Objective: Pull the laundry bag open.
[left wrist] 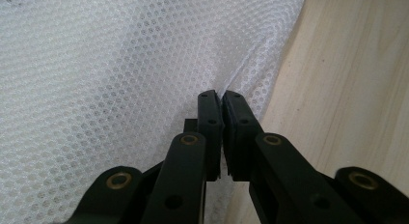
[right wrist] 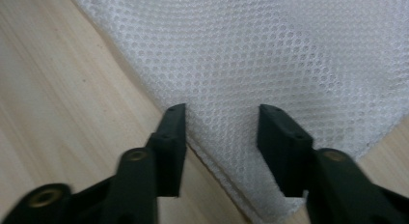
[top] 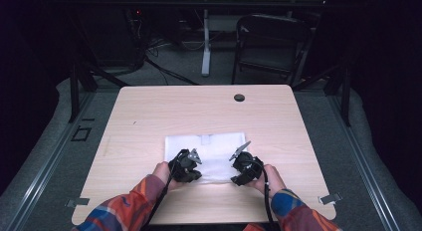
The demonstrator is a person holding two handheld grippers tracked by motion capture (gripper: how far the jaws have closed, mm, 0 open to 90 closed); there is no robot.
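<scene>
Desk (top: pixel 149 111): pale wood, bare apart from a small dark cap at its far edge.
Mesh cloth (top: pixel 206 151): white, flat on the desk's near middle, long axis running side to side.
Left gripper (left wrist: pixel 221 99): fingers pinched on the cloth's near edge.
Right gripper (right wrist: pixel 222 113): fingers spread, straddling the cloth's near edge.
Risk: lifting one-handed would likely drag and bunch the cloth.
</scene>
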